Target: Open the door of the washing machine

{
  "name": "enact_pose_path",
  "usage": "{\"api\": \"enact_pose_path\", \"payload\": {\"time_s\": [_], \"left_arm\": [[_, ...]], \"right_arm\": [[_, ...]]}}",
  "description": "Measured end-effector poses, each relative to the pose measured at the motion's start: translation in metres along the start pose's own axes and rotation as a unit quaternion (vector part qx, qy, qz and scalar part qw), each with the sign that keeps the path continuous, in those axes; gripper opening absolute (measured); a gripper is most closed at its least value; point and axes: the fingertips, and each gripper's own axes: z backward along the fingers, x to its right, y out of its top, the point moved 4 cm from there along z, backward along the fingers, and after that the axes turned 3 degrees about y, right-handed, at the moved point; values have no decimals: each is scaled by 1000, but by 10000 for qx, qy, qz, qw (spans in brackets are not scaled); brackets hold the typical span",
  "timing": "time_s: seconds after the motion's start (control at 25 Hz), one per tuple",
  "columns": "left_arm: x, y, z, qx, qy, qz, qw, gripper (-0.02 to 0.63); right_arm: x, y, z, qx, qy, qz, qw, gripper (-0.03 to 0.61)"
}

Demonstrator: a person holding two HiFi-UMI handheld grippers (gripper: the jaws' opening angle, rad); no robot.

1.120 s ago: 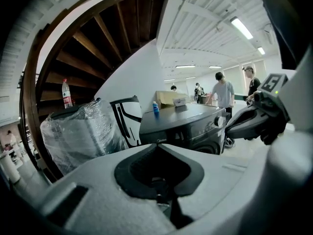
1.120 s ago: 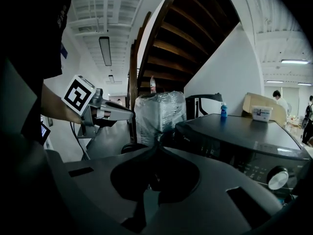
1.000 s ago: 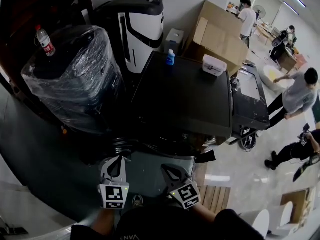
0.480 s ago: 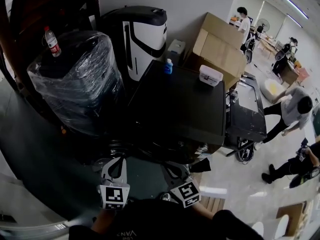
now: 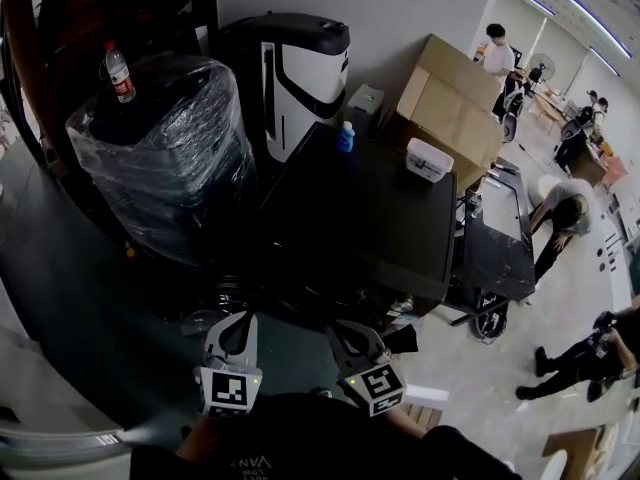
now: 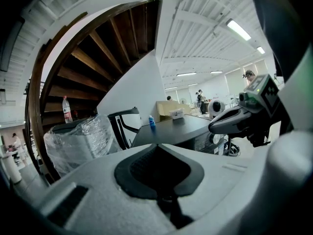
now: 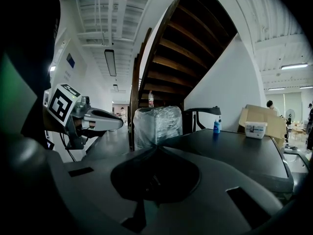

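Hovering lower centre, left gripper (image 5: 233,330) and right gripper (image 5: 350,340): jaws pressed together, empty; washing machine (image 5: 370,208) lies directly above in frame, right gripper judged nearer.

The plastic film (image 5: 175,163) looks glossy and crinkled, the cardboard box (image 5: 455,93) matt.
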Motion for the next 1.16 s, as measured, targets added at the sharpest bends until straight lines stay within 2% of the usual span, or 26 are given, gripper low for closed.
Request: {"api": "enact_pose_path", "payload": {"time_s": [0.24,1.16], "left_arm": [[7,2,-1,1,3,10,10000,17],[10,-2,1,-99,97,238,9996,17]], "right_arm": [[6,1,2,-15,100,84,9999,6],[20,0,1,-19,-2,50,10000,5]]}}
